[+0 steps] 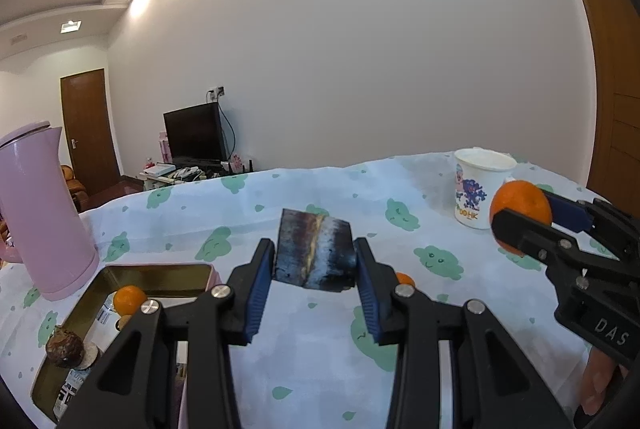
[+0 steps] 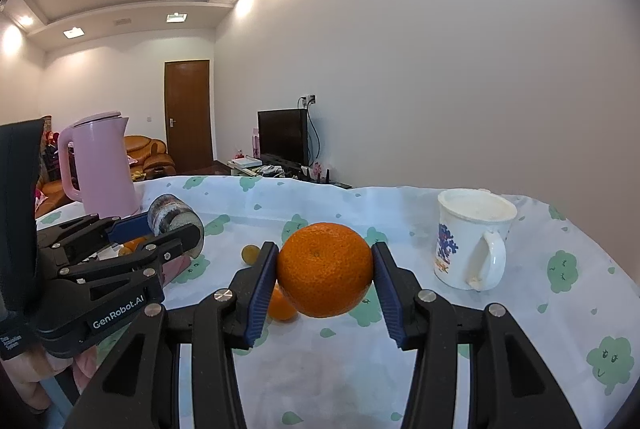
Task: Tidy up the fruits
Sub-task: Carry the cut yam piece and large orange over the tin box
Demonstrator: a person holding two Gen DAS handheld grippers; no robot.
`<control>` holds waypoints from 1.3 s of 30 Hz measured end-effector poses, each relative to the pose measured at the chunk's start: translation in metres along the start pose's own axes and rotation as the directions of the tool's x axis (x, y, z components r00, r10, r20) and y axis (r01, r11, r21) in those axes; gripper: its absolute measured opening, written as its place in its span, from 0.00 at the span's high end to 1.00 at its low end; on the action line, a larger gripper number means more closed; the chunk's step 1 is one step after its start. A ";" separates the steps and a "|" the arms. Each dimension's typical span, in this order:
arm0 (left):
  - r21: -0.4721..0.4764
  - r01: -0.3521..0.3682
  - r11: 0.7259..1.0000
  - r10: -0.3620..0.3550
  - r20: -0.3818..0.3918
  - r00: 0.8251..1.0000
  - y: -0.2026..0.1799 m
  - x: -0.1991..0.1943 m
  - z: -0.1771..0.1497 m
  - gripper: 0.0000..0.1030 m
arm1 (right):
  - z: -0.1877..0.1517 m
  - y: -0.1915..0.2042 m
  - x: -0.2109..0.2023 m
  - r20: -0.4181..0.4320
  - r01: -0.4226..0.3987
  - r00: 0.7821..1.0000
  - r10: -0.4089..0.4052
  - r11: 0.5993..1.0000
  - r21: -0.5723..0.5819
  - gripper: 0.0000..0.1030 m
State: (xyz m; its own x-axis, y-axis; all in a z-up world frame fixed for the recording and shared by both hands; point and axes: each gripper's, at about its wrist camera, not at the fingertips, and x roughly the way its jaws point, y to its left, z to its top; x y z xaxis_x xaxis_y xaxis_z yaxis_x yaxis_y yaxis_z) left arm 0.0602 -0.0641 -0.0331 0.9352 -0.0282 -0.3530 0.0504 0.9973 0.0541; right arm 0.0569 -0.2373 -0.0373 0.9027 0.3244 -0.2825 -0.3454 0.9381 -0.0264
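— Progress on the fruit?

— One small orange (image 1: pixel 129 300) and a brown fruit (image 1: pixel 64 346) lie in the tin tray (image 1: pixel 168 275) at the worktop's left edge. My right jaws clench the large orange (image 2: pixel 324 269) mid-worktop.

— And your left?

— Left jaws grasp a dark cylinder (image 1: pixel 314 256), possibly a can. Two small fruits (image 2: pixel 280 303) remain loose.

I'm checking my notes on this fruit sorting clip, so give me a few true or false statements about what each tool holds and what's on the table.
1. The right tool grips a large orange. True.
2. The left tool is empty. False: it grips a dark, worn cylinder.
3. The white mug lies tipped over. False: it stands upright.
4. A small orange sits in the gold tin. True.
5. The pink kettle is held aloft. False: it stands on the tablecloth.
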 end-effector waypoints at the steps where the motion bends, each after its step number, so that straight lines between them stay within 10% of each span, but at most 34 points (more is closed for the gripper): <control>1: -0.002 -0.002 1.000 0.002 0.001 1.000 0.000 -0.001 0.000 0.60 | 0.000 0.001 -0.001 0.004 -0.004 1.000 0.004 1.000 -0.003 0.52; 39: -0.010 -0.046 0.999 0.046 -0.027 0.999 0.030 -0.028 -0.013 0.60 | 0.000 0.054 0.018 -0.067 -0.119 0.991 0.116 0.992 -0.034 0.52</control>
State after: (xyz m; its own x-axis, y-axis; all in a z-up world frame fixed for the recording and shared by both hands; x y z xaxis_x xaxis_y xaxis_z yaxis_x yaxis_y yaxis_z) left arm 0.0310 -0.0326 -0.0342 0.9267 0.0193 -0.3754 0.0040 0.9981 0.0612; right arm 0.0540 -0.1807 -0.0435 0.8374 0.4224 -0.3469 -0.4584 0.8884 -0.0249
